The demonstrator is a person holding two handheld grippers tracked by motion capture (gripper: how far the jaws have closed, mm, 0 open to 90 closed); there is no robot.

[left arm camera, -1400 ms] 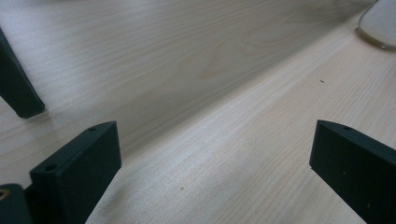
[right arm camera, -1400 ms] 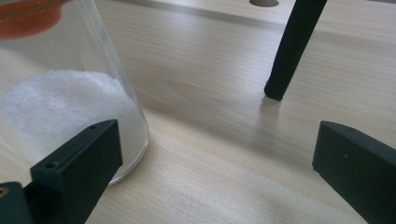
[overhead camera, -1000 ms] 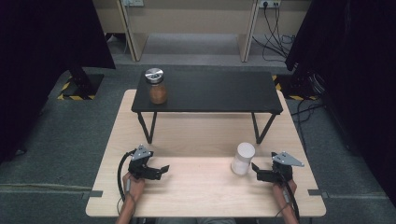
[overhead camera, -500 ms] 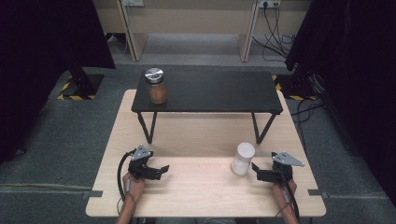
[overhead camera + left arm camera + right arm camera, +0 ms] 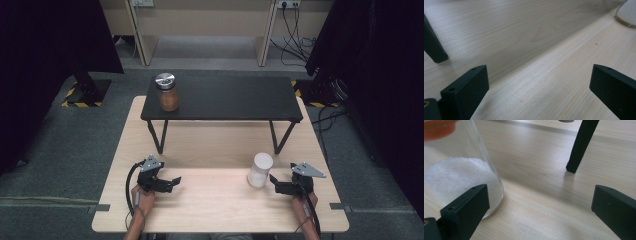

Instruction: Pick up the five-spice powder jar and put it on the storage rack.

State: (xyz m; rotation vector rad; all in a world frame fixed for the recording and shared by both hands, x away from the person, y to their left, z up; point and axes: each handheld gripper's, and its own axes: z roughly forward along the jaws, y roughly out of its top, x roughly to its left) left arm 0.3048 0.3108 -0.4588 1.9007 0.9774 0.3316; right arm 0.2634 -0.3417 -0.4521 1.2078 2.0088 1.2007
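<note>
Overhead, the light wooden bench carries a low black stand across its far half, and everything else is placed against that stand. A brown jar with a silver lid sits on the stand's top at its left end. A white jar stands on the bench just in front of the stand's right leg. The left gripper rests on the bench in front of the stand's left leg, fingers spread and holding nothing. The right gripper lies just beside the white jar, on its right, fingers spread.

Next, the left gripper view shows its two black fingers wide apart over bare wood, a stand leg at the left edge and the glass jar's base at the top right corner.

Lastly, the right gripper view shows fingers spread, the clear jar of white grains just ahead of the left finger, and a stand leg beyond.
</note>
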